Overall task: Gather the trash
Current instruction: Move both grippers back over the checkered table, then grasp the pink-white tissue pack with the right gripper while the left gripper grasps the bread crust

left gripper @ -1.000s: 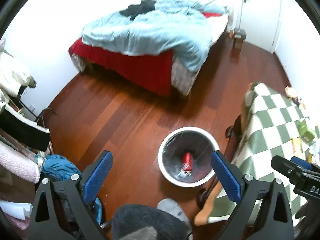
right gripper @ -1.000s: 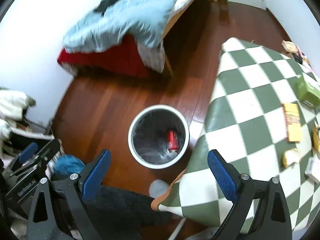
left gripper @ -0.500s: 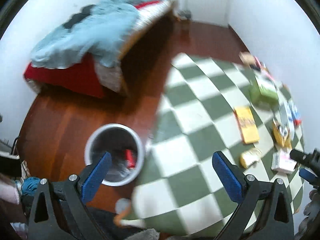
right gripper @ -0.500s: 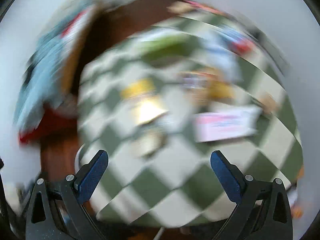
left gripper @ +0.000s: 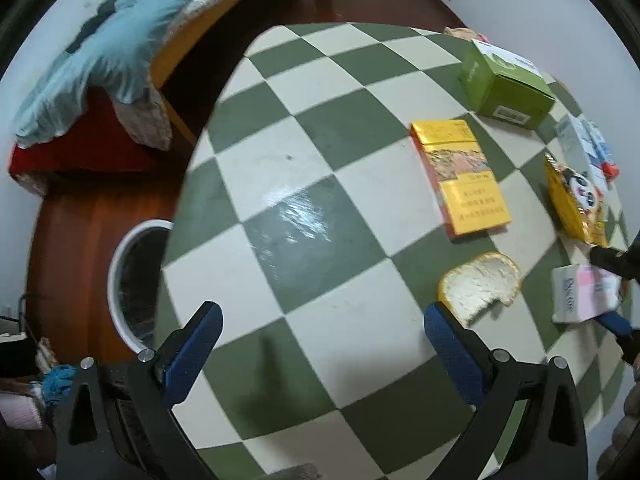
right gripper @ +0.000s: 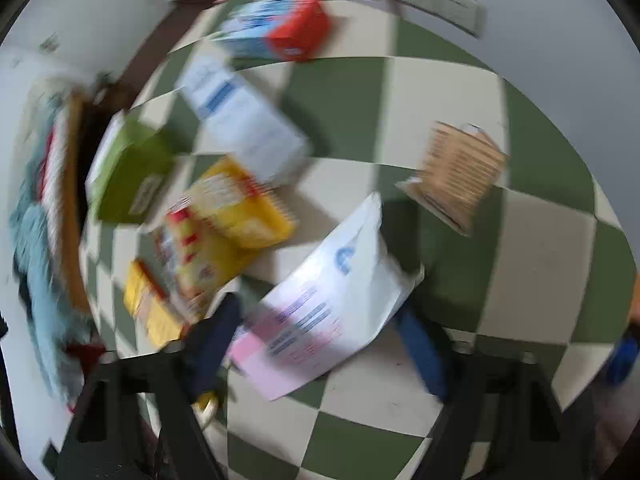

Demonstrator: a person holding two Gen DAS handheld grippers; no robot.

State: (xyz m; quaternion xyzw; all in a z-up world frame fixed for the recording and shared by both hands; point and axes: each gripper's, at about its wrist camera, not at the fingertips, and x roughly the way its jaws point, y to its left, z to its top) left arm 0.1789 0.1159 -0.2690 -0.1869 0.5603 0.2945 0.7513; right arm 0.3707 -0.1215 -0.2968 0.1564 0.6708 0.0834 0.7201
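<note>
Bin (left gripper: 120,280) on floor left of table (left gripper: 320,200) bearing boxes.

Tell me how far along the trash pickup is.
Done: unclear, since the table hides most of the bin. In hand: the right gripper has just been closing its jaws around the tissue pack; blur hides whether they grip. The left gripper is open and empty. Left: green box, yellow box, snack bag.

Checkered table (left gripper: 304,216) lies bare on its near-left half; boxes (left gripper: 504,84) and packets (left gripper: 576,200) crowd its far right.
</note>
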